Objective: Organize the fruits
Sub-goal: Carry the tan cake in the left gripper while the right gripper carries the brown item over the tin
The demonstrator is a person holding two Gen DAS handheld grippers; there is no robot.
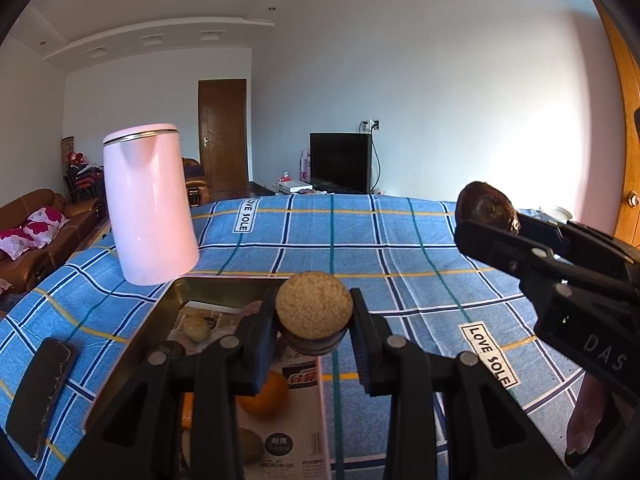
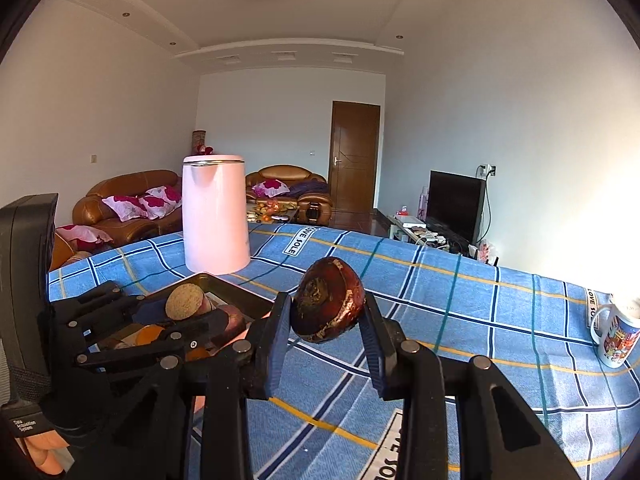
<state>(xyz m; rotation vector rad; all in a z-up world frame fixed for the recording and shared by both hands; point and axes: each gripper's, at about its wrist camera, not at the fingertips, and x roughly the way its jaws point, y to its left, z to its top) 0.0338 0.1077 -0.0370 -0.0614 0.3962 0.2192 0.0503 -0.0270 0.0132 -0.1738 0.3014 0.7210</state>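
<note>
blue plaid tablecloth (image 2: pixel 460 320), pink kettle (image 1: pixel 150 204), left gripper (image 1: pixel 314 332) fingers clamping tan fruit (image 1: pixel 314 306), right gripper (image 2: pixel 326 320) pinching dark fruit (image 2: pixel 328 300)

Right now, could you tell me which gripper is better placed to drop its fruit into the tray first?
Left, probably. The left gripper holds its tan fruit directly over the tray, while the right gripper holds its dark fruit over bare cloth beside it.

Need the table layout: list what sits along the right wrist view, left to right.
Left gripper holding a tan fruit → pink kettle → right gripper holding a dark brown fruit → mug.
</note>
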